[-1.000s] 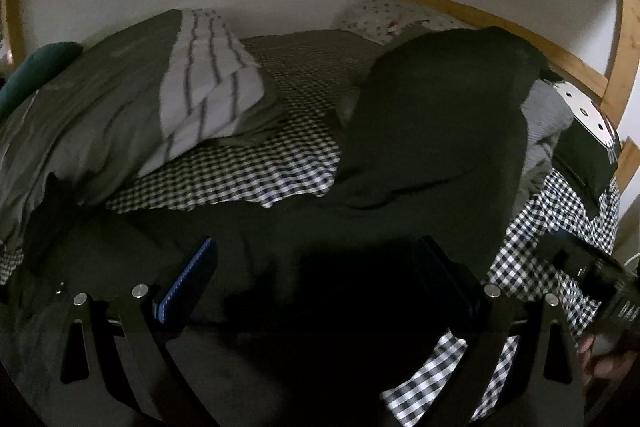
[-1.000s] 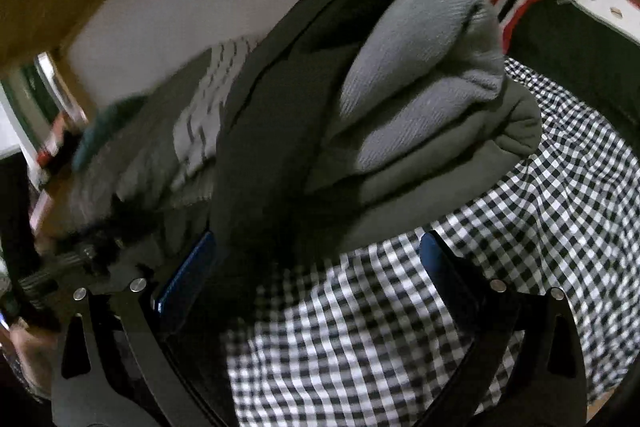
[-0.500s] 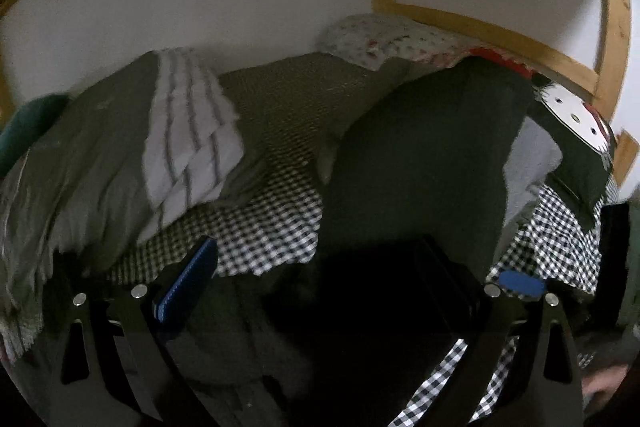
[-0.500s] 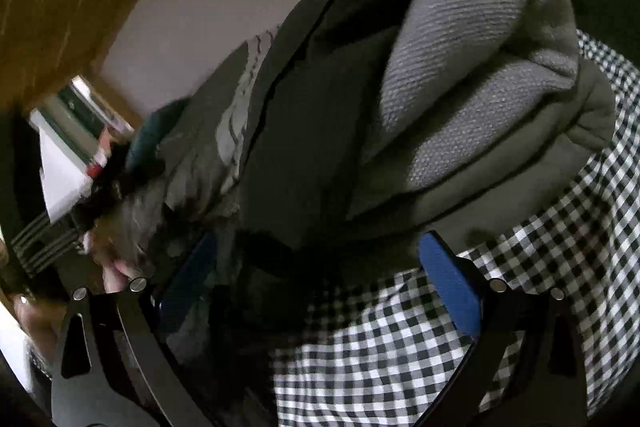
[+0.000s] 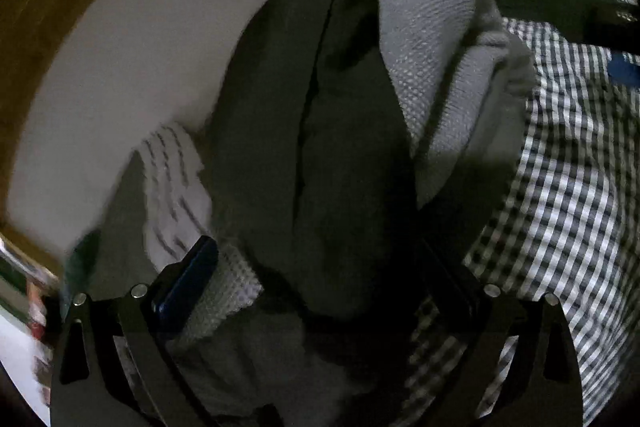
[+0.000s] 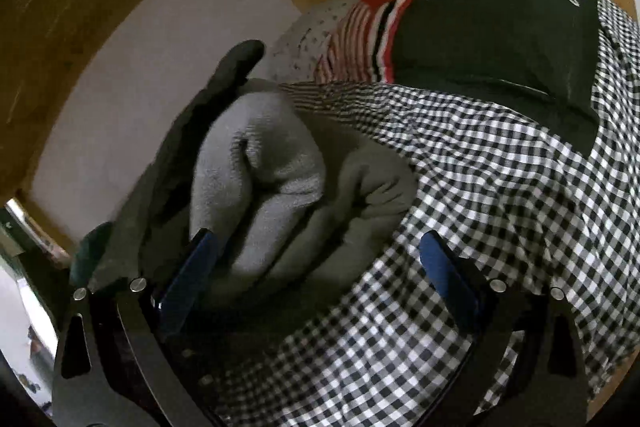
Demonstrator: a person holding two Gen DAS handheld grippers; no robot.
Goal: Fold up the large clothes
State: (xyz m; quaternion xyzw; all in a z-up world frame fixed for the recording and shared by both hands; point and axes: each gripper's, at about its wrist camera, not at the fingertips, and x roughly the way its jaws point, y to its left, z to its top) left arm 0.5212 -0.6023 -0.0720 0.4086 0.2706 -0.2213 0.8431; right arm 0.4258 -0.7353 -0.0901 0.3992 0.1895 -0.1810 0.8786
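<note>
Your left gripper point(image 5: 320, 267) has its fingers spread wide but drawing together, and the dark green garment point(image 5: 304, 131) fills the gap between them; the blur and shadow keep you from telling whether the pads press on it. That garment lies draped over a stack of folded grey knitwear point(image 5: 436, 67), which sits on the black-and-white checked bedcover point(image 5: 568, 187). To the left of the stack you can see a white striped cloth point(image 5: 172, 183) against the pale wall point(image 5: 132, 59), framed by wooden beams point(image 5: 52, 7). Your right gripper point(image 6: 320, 259) holds its fingers well apart and grips nothing: its left pad point(image 6: 192, 267) stands just beside the near edge of the grey stack, its right pad over the checked cover. Far right on the bed lies a dark cat-face cushion point(image 6: 492, 27), with a red striped cloth point(image 6: 372, 23) just left of it
</note>
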